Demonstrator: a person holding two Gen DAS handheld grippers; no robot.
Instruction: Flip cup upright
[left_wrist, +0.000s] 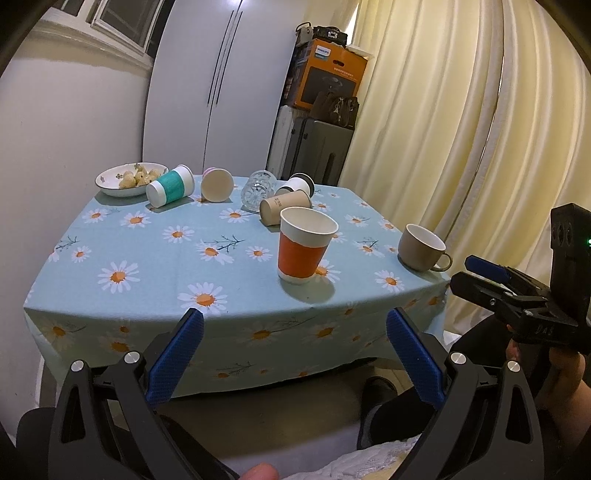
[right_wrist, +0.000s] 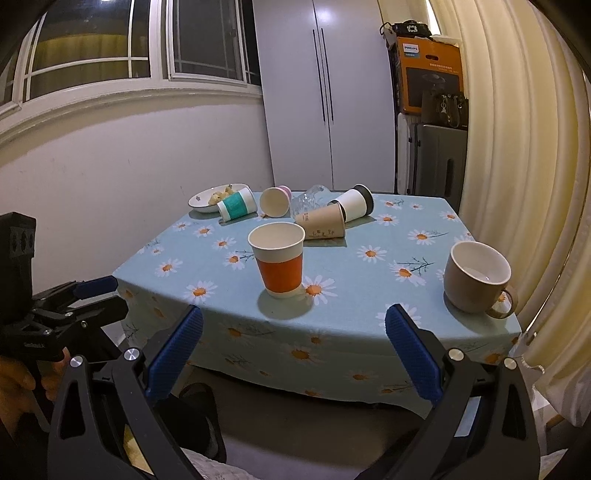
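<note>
The left gripper (left_wrist: 295, 365) is wide open and holds nothing. It hangs in front of the table's near edge and touches nothing. The right gripper (right_wrist: 293, 363) is wide open too, with nothing between its blue pads (right_wrist: 177, 354). It also hangs off the near edge, apart from the table.

The orange cup (right_wrist: 279, 260) stands upright near the middle of the near edge, mouth up. A tan mug (right_wrist: 476, 277) stands upright at the near right corner, its handle pointing to the right edge.

Along the far edge, more cups lie on their sides. A green cup (right_wrist: 236, 208) lies by the far left corner, just beside a white bowl (left_wrist: 110, 184) with small pale food in it. What the food is, I cannot tell. A pink cup (right_wrist: 275, 200) lies next to the green one with its open mouth facing us. A clear glass (left_wrist: 258, 190) lies tipped over and is hard to make out. A brown paper cup (right_wrist: 323, 223) lies just behind the orange cup, and a white cup with a dark lid (right_wrist: 354, 206) lies behind that one, partly hidden.

The table (right_wrist: 369, 295) wears a light blue cloth with white daisies. Behind it stands a tall white cupboard (right_wrist: 325, 92). Yellow curtains (right_wrist: 517, 129) hang on the right. An orange box (right_wrist: 430, 77) sits on a dark suitcase (right_wrist: 437, 158) in the corner. A window (right_wrist: 110, 44) is on the left wall, and it is dark outside.
</note>
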